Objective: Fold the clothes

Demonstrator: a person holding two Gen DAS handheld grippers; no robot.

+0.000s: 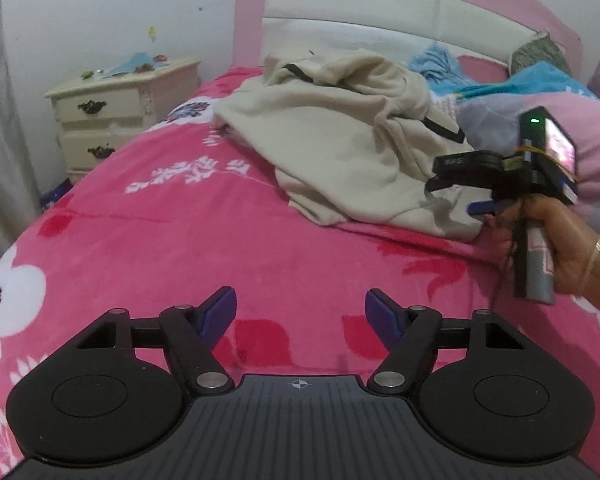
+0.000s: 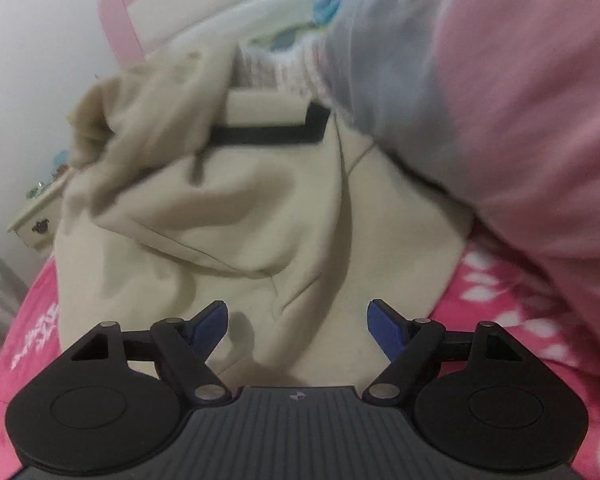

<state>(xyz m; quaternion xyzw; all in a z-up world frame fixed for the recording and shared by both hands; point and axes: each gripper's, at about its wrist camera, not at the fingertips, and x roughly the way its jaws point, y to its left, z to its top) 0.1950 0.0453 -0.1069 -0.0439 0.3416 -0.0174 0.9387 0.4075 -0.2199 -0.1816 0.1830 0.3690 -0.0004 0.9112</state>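
A crumpled cream garment (image 1: pixel 340 136) with black trim lies in a heap on the pink floral bedspread (image 1: pixel 180 240). My left gripper (image 1: pixel 300 314) hovers open over bare bedspread, well short of the heap. A hand holds my right gripper (image 1: pixel 436 174) at the heap's right edge, its fingers pointing left over the cloth. In the right wrist view that gripper (image 2: pixel 298 322) stands open just above the cream garment (image 2: pixel 240 216), nothing between its blue pads (image 2: pixel 384 324). A black strip (image 2: pixel 268 134) marks the garment's trim.
A cream nightstand (image 1: pixel 116 112) stands left of the bed. A pink and white headboard (image 1: pixel 380 8) rises behind. Blue cloth (image 1: pixel 436 64) and a pink-grey quilt (image 1: pixel 540 136) pile at the right, the quilt (image 2: pixel 500 100) pressing against the garment's right side.
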